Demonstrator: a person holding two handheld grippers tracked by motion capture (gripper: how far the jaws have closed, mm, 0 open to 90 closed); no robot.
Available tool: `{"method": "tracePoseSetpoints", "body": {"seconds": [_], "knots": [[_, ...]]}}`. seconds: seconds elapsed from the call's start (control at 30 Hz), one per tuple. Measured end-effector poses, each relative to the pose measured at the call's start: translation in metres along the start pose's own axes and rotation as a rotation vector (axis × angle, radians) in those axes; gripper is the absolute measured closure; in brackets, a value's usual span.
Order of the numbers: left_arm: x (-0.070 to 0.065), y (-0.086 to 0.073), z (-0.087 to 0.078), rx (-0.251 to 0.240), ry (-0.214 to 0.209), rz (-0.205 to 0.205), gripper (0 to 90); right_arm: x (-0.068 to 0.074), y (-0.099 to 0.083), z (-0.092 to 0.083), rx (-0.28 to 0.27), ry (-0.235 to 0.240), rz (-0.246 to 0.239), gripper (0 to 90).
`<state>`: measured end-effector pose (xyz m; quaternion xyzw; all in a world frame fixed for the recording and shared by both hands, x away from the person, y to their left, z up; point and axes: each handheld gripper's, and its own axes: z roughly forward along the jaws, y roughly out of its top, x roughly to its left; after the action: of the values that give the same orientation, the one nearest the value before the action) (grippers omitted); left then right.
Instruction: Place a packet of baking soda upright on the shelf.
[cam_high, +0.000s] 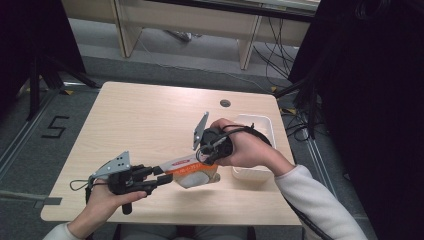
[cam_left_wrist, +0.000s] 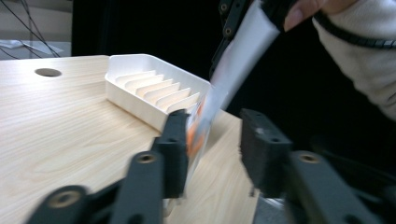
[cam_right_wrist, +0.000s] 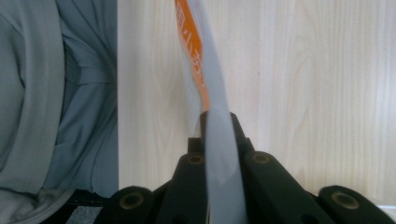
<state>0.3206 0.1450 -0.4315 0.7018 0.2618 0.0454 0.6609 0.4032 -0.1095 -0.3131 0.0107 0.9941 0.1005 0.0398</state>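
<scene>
Left gripper (cam_high: 159, 181) at near table (cam_high: 150, 110) edge, jaws spread wide either side of the white-orange pouch (cam_high: 192, 170), one pad touching it. Pouch held above the tabletop, just left of white ribbed tray (cam_high: 257, 125). Right gripper (cam_right_wrist: 217, 140) jaws clamped tight on pouch's edge.

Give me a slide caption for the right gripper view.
Right gripper shut on a white-and-orange packet, held above the wooden table.

A light wood worktop (cam_high: 150, 125) with a round hole (cam_high: 225, 103) near its far edge carries a white ribbed tray (cam_high: 267, 127) at its right side.
</scene>
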Motion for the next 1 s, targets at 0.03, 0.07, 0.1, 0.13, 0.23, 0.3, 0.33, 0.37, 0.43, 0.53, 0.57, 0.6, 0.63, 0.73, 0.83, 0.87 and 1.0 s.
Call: {"method": "tracePoseSetpoints", "body": {"seconds": [0.03, 0.07, 0.1, 0.13, 0.23, 0.3, 0.33, 0.37, 0.43, 0.53, 0.57, 0.6, 0.63, 0.73, 0.83, 0.87, 1.0], "knots": [[-0.001, -0.001, -0.001, -0.002, 0.013, -0.011, 51.1, -0.002, -0.001, -0.001, 0.004, -0.002, 0.006, 90.0], [-0.001, -0.001, -0.001, -0.002, 0.013, -0.011, 48.9, -0.002, -0.001, -0.001, 0.004, -0.002, 0.006, 90.0], [-0.001, -0.004, -0.005, 0.007, 0.041, -0.026, 46.9, -0.005, -0.002, -0.002, 0.007, -0.006, 0.010, 90.0], [-0.001, -0.004, -0.005, 0.007, 0.041, -0.026, 45.0, -0.005, -0.002, -0.002, 0.007, -0.006, 0.010, 90.0], [0.001, -0.010, -0.015, 0.015, 0.074, -0.016, 42.2, -0.010, -0.007, -0.006, 0.000, -0.015, 0.009, 90.0], [0.003, -0.014, -0.023, 0.017, 0.100, -0.007, 39.2, -0.015, -0.010, -0.010, -0.014, -0.021, 0.004, 90.0], [0.003, -0.014, -0.023, 0.017, 0.100, -0.007, 38.6, -0.015, -0.010, -0.010, -0.014, -0.021, 0.004, 90.0], [0.004, -0.017, -0.027, 0.016, 0.115, -0.010, 38.2, -0.019, -0.012, -0.013, -0.022, -0.029, -0.012, 90.0], [0.005, -0.020, -0.032, 0.012, 0.126, -0.019, 37.4, -0.020, -0.013, -0.014, -0.020, -0.027, 0.003, 90.0], [0.003, -0.025, -0.036, 0.016, 0.135, -0.038, 36.5, -0.022, -0.017, -0.019, -0.010, -0.030, 0.050, 90.0], [0.003, -0.025, -0.036, 0.016, 0.135, -0.038, 36.3, -0.022, -0.017, -0.019, -0.010, -0.030, 0.050, 90.0], [0.003, -0.026, -0.037, 0.013, 0.138, -0.049, 36.2, -0.025, -0.018, -0.019, -0.005, -0.036, 0.041, 90.0], [0.004, -0.026, -0.037, 0.012, 0.138, -0.045, 36.2, -0.024, -0.018, -0.019, 0.000, -0.037, 0.048, 90.0], [0.005, -0.027, -0.036, 0.016, 0.142, -0.052, 36.1, -0.028, -0.019, -0.022, -0.006, -0.038, 0.028, 90.0], [0.006, -0.028, -0.035, 0.012, 0.129, -0.053, 36.1, -0.030, -0.021, -0.026, -0.011, -0.048, 0.043, 90.0], [0.006, -0.029, -0.035, 0.025, 0.140, -0.048, 36.1, -0.032, -0.021, -0.028, -0.018, -0.048, 0.025, 90.0], [0.008, -0.030, -0.034, 0.031, 0.144, -0.056, 36.1, -0.034, -0.022, -0.034, -0.015, -0.065, 0.047, 90.0]]}}
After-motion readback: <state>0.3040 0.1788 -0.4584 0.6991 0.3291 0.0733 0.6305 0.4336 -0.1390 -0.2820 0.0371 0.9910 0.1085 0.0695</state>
